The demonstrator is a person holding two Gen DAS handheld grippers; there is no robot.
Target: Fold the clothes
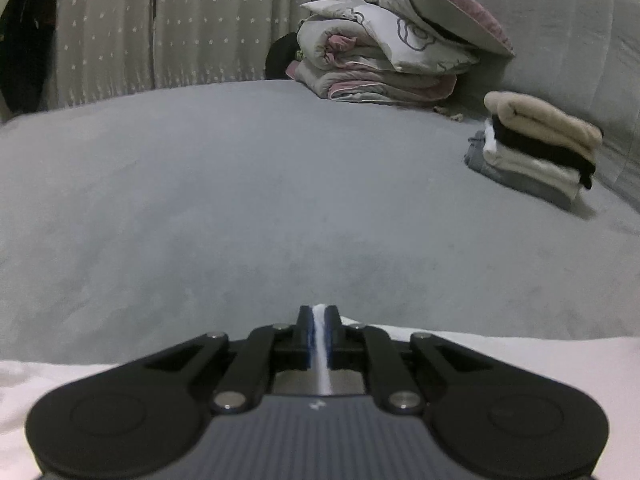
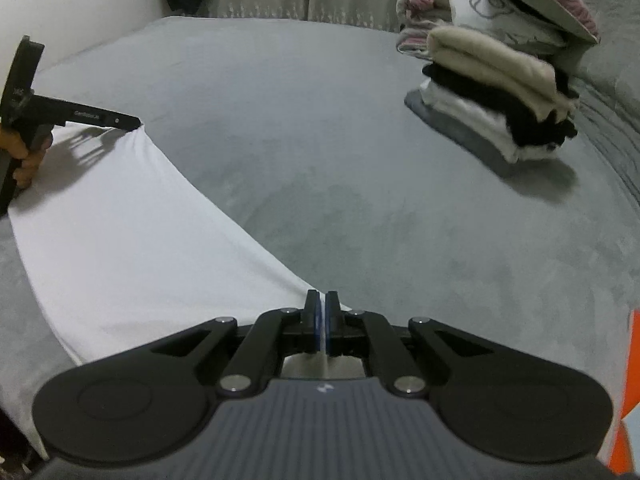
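Stretching across the near part of the grey bed [image 2: 320, 140], white garment [image 2: 132, 248], pulled taut between both tools. Left gripper [image 1: 319, 322] clamped on one edge, a thin strip of white cloth pinched between the blue pads. Right gripper [image 2: 321, 320] pressed shut on the opposite edge, white fabric caught in the slit there too. Seen from the right wrist camera, left gripper [image 2: 132, 122] at the far corner of the cloth, a hand [image 2: 28, 156] wrapped round its handle, small pale lettering on the black finger too blurred to read.

Further out on the bed, well apart from the garment, stack of folded clothes [image 1: 540, 148]: beige on top, then black, white and grey beneath. Beyond that, bundle of folded quilts [image 1: 380, 64] in cream and pink, a pillow [image 1: 436, 8] with a mauve face leaning on top. Behind, grey headboard [image 1: 560, 40] on the right, star-dotted curtain [image 1: 180, 28] on the left. Open grey bedcover between the garment and the stack, only faint shading across it.

Small white mark on each gripper body, not legible. Near part of the garment hidden under the tool bodies. Something orange [image 2: 630, 392] cut off at the right edge, impossible to identify. Dark shape [image 1: 28, 48] at the far left, unclear.
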